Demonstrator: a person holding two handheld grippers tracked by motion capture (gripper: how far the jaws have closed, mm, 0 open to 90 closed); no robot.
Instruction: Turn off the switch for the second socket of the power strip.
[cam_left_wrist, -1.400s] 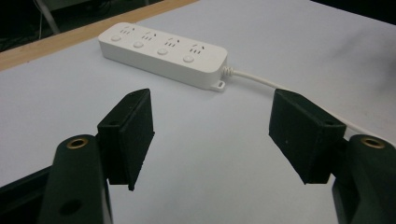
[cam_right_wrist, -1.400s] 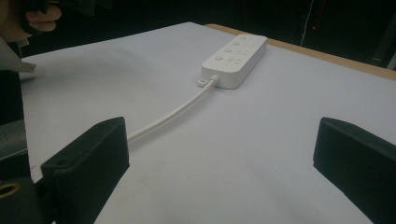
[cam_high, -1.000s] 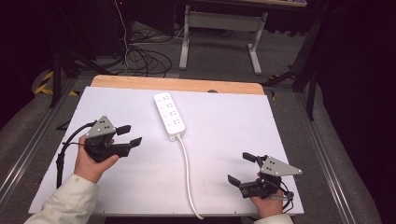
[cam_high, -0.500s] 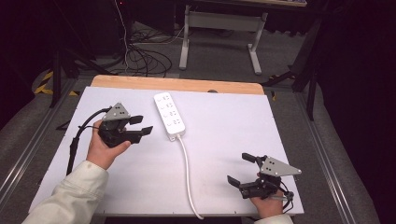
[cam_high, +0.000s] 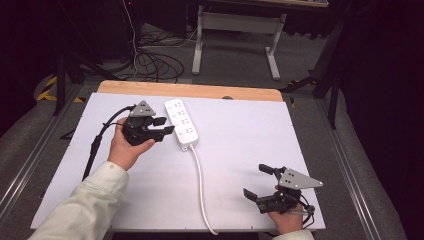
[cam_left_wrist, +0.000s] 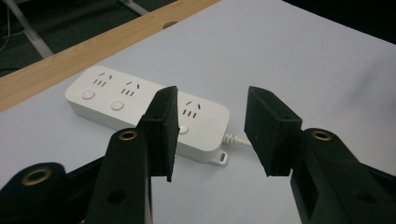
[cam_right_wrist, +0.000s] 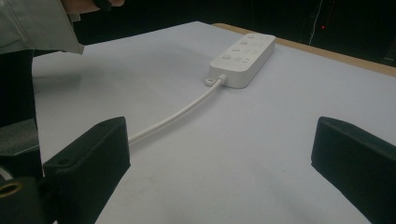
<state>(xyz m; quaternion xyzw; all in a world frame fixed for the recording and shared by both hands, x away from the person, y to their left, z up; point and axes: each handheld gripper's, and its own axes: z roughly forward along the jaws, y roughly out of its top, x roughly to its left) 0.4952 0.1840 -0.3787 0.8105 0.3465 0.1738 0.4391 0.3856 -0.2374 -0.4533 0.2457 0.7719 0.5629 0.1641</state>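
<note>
Moved up and rightward since half a second ago: left gripper (cam_high: 165, 125), jaws parted, holding nothing, now just beside the white power strip (cam_high: 181, 124) lying at the far middle of the white surface (cam_high: 240, 135). Unmoved near the front edge, well apart from the strip: right gripper (cam_high: 259, 181), jaws wide, empty.

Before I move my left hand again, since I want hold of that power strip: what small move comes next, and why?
Probably ease the left gripper a little further toward the power strip until its open jaws straddle the cord end, then close. The jaws stand apart just short of the strip's side, nothing between them, and the strip lies flat on the white table. The right gripper is open, far off.
</note>
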